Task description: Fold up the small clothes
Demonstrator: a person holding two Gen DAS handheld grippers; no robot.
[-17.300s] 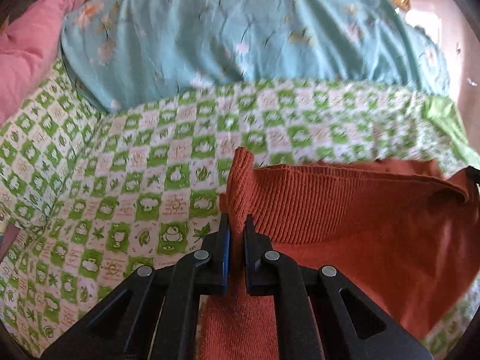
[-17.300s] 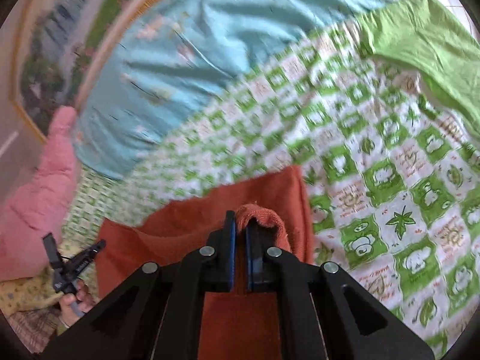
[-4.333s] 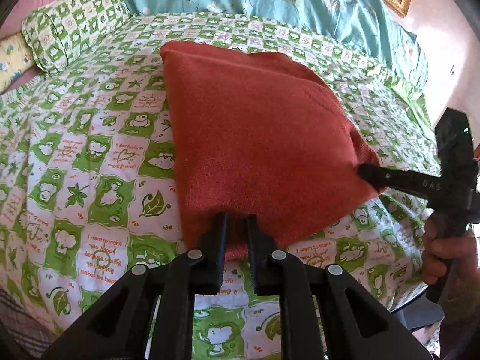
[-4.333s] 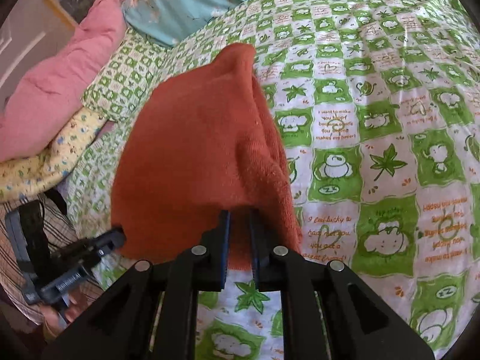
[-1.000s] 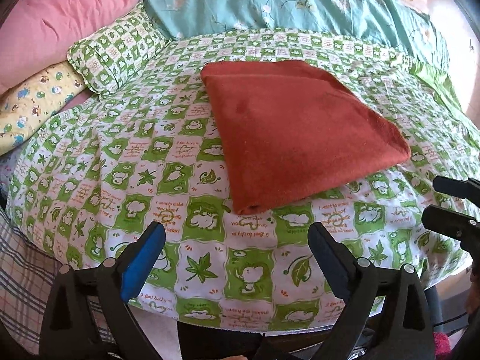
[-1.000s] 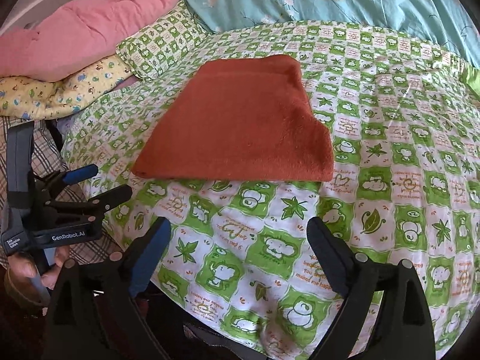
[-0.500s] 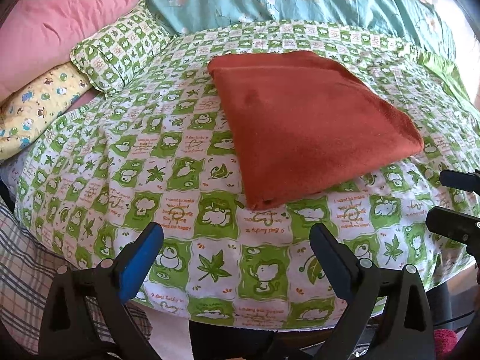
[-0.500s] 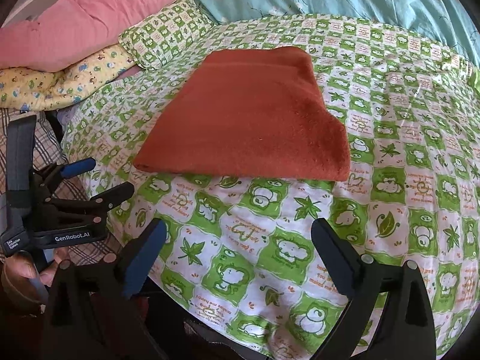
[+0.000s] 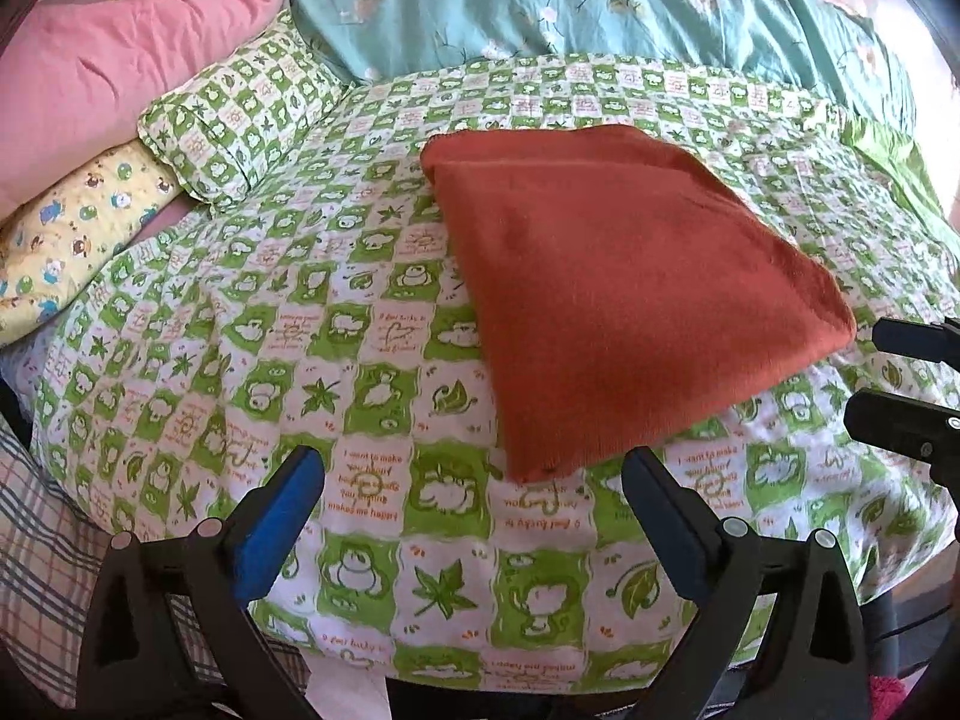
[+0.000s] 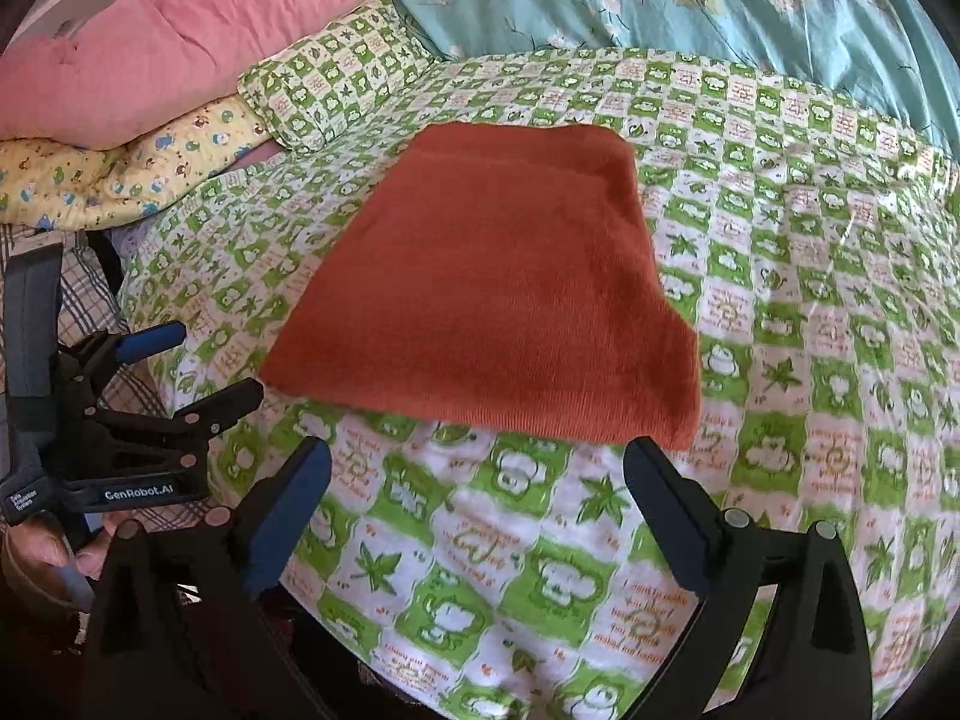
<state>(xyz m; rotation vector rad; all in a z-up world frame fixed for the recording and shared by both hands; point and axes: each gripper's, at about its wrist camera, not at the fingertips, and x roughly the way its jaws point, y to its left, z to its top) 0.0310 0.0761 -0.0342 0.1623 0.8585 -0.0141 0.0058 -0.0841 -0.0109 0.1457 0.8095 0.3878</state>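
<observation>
Folded rust-red garment [image 9: 624,294] lies flat on the green checked bedsheet [image 9: 360,396], ahead of both grippers and touched by neither. Left gripper [image 9: 474,504]: jaws wide apart, nothing between them, its nearest garment corner just ahead between the fingertips. Right gripper [image 10: 477,480]: jaws spread wide, empty, the garment's near edge just ahead and its right corner close to the right fingertip. Fold looks done, judged from the squared stack.

Risks:
- Either gripper pushed forward would catch the near edge or a corner and peel the top layer open; the knit looks soft and loose, so it would drag easily.
- Right fingertip sits nearest a corner; a sideways swing could snag it and skew the stack.
- Garment lies close to the bed's near edge; a tug toward the grippers could slide it off.
- Sheet is loose and wrinkled; pulling it would shift the stack too.

Room and edges:
- Bed's front edge runs just under both grippers; below it is dark, probably floor, hard to tell.
- Open sheet left of the left gripper and right of the right gripper.
- Beyond the garment: green checked pillow [image 9: 240,114], pink pillow [image 9: 138,54], yellow patterned pillow [image 10: 120,174] to the far left, teal floral quilt [image 10: 690,0] at the back.
- The 2 grippers are near each other, each showing in the other's view; keep them apart when backing off.
</observation>
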